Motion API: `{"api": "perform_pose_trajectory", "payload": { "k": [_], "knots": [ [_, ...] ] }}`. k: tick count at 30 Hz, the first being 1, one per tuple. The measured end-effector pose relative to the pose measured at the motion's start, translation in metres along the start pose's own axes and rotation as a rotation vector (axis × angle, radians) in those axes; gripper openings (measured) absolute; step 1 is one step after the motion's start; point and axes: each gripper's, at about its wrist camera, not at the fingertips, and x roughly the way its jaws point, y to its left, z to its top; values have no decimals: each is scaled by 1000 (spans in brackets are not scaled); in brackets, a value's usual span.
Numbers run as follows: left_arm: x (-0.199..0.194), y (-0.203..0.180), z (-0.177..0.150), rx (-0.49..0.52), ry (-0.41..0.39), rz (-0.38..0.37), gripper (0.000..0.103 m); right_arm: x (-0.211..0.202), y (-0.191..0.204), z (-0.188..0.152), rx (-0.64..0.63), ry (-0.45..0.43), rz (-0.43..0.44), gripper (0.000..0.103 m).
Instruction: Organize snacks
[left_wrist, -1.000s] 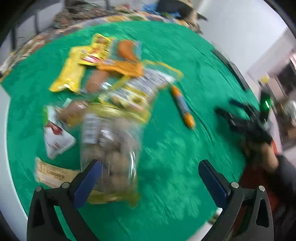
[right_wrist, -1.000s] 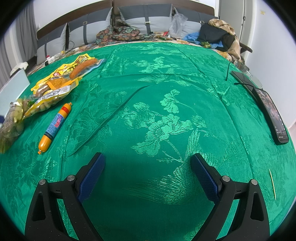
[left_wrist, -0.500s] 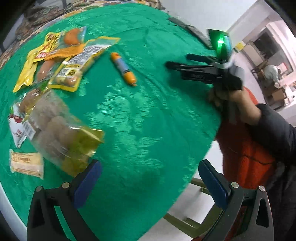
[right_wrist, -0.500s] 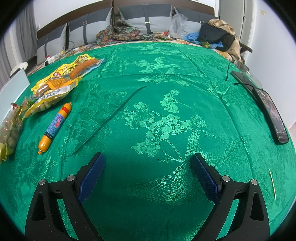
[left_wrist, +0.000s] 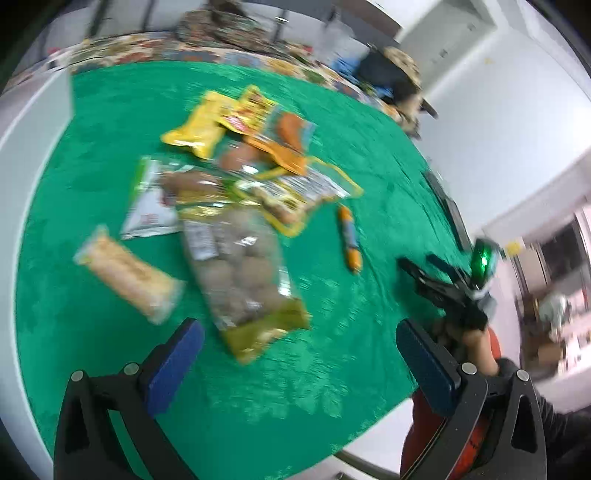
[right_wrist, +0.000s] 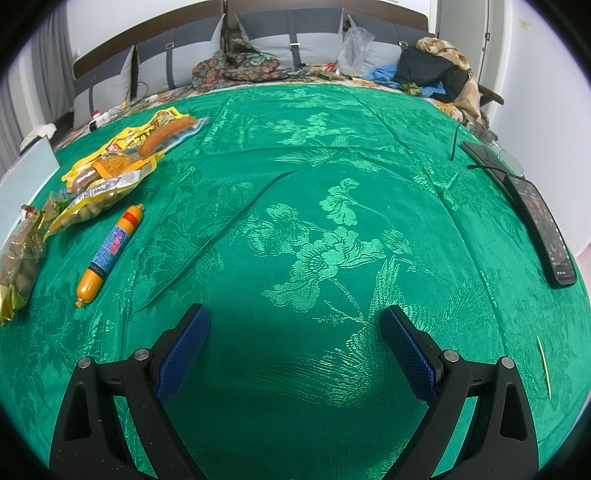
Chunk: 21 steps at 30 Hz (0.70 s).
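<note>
Snack packs lie in a loose pile on the green tablecloth (left_wrist: 110, 122). A clear bag of brown balls (left_wrist: 240, 266) lies nearest my left gripper (left_wrist: 295, 332), which is open, empty and above the cloth. Beside it lie a pale biscuit pack (left_wrist: 129, 273), a white pack (left_wrist: 147, 206), yellow and orange packs (left_wrist: 236, 122) and an orange sausage stick (left_wrist: 351, 236). In the right wrist view the sausage stick (right_wrist: 110, 251) and the pile (right_wrist: 122, 158) are far left. My right gripper (right_wrist: 295, 325) is open, empty, low over bare cloth; it also shows in the left wrist view (left_wrist: 428, 269).
Two dark phones (right_wrist: 543, 229) with a cable lie at the table's right edge. A toothpick (right_wrist: 543, 365) lies at the front right. A white box (right_wrist: 26, 173) stands at the left edge. A sofa with pillows and clothes (right_wrist: 258, 59) is behind the table.
The left wrist view has swung back over the pile and is blurred by motion. The bag of brown balls has shifted a little. The right gripper has not moved.
</note>
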Motion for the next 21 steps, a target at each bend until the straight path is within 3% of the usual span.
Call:
{"api": "perform_pose_trajectory", "payload": {
  "k": [12,21],
  "knots": [
    [-1,21,-11,-42,-29,103,103,0,0,0,0,0,0,97],
    [4,21,-14,-25,-23,137,103,0,0,0,0,0,0,97]
  ]
}}
